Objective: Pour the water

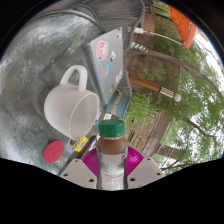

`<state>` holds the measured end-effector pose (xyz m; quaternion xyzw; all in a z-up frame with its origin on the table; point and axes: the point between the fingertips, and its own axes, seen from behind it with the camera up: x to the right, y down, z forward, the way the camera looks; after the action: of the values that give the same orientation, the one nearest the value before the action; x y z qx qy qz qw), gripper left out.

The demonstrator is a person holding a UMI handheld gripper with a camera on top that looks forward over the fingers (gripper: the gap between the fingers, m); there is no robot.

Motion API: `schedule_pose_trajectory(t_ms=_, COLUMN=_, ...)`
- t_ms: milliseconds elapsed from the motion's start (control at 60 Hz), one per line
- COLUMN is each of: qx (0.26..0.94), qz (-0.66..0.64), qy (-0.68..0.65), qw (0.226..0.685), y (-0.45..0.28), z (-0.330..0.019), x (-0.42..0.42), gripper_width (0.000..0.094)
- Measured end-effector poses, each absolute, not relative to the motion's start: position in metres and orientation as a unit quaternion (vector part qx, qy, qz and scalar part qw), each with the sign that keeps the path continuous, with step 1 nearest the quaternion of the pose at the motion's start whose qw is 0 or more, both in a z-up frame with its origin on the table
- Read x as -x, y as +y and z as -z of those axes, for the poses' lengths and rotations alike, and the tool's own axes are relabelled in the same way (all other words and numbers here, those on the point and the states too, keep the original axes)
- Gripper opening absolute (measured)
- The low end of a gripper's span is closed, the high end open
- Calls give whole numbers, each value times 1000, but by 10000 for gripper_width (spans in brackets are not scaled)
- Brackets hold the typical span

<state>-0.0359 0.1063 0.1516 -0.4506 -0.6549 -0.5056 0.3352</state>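
Note:
My gripper point(112, 166) is shut on a small clear bottle point(112, 158) with a green cap point(112, 128) and a brown label; both magenta pads point(93, 157) press on its sides. The bottle stands upright between the fingers. A white mug point(70, 104) with a handle at its far side stands on the round grey table point(45, 50), just ahead and left of the bottle, its open mouth facing up. The mug looks empty.
A red lid point(53, 151) lies on the table left of the fingers. A laptop with stickers point(106, 50) lies beyond the mug near the table's edge. A wooden bench point(150, 80) and grass with trees lie to the right.

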Motion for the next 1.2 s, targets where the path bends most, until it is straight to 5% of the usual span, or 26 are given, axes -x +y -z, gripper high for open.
schedule_pose_trajectory(t_ms=150, qx=607, qz=345, qy=-466, qw=543, y=89, z=-182, x=44, gripper_width=316)
schedule_pose_trajectory(t_ms=317, qx=698, qz=145, qy=-226, qw=664, y=94, z=-183, x=5, gripper_width=317)
schedule_pose_trajectory(t_ms=567, qx=723, qz=-66, qy=-75, qw=684, y=122, z=-147, x=-24, gripper_width=316)
schedule_pose_trajectory(t_ms=817, qx=759, qz=-86, qy=-94, qw=639, y=120, z=-76, x=-33, gripper_width=326)
schedule_pose_trajectory(t_ms=1083, qx=738, qz=-95, qy=-78, qw=664, y=120, z=-87, x=-36, gripper_width=341)
schedule_pose_trajectory(t_ms=1200, qx=752, qz=-95, qy=-63, qw=649, y=116, z=-83, x=-40, gripper_width=488)
